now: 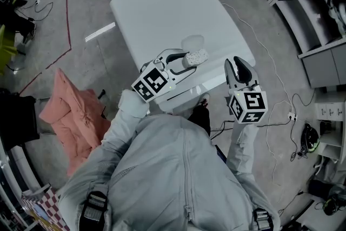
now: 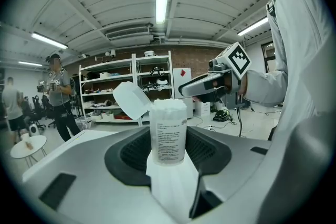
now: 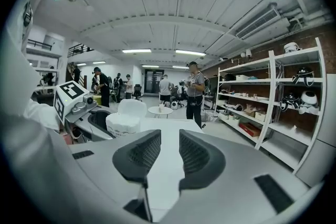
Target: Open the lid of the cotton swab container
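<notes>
– Grey jacket (image 1: 173,170) is filling the bottom of the head view; what is the left gripper (image 1: 188,60) doing beyond it?
– It is clamping the cotton swab container (image 2: 168,134) between its jaws, pads pressing on the labelled wall, over the near part of the white table (image 1: 162,8).
– Is the lid (image 2: 131,99) sitting on it?
– No, it is hanging flipped back on its hinge, tilting up to the left in the left gripper view, and the white swabs (image 2: 169,106) are showing at the mouth.
– And the right gripper (image 3: 164,152)?
– It is gripping nothing; its jaws are standing a little apart with only the table showing between them, off to the container's right and not touching it
</notes>
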`<state>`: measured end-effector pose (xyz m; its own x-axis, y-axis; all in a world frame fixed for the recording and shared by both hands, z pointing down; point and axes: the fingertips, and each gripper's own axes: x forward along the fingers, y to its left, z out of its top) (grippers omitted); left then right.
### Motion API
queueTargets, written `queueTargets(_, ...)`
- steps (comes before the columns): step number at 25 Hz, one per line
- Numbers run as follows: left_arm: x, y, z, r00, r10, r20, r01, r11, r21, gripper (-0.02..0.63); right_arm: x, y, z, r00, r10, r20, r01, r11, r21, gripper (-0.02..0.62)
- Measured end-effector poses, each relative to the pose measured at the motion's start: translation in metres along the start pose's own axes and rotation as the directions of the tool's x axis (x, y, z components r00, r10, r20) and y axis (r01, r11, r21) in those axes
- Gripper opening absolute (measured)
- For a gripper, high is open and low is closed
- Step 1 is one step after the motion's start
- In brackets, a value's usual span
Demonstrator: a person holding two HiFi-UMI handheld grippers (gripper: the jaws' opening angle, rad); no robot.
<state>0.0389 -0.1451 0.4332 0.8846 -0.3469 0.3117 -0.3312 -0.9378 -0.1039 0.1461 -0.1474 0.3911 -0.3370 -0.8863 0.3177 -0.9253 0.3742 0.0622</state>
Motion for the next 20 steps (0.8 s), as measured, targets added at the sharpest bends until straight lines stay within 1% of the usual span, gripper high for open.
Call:
queueTargets(5, -0.002, 0.004, 0.005, 1.000, 0.020, 0.007, -0.020, 1.000, -0.001, 0.210, -0.003, -0.002, 0.001, 1.000, -0.016, 0.005, 0.017, 1.000, -0.019, 0.093)
queueTargets(8, -0.004, 0.008, 0.007, 0.999, 0.037, 0.007, -0.037, 0.999, 0.002, 0.210, -0.003, 0.002, 0.001, 1.000, -0.012, 0.012, 0.013, 0.999, -0.032, 0.075)
queueTargets(20, -0.010, 0.009, 0.026, 0.998, 0.064, 0.027, -0.065, 0.998, 0.024, 0.210, -0.014, 0.010, 0.018, 0.999, 0.007, 0.044, -0.003, 0.996, -0.088, 0.048)
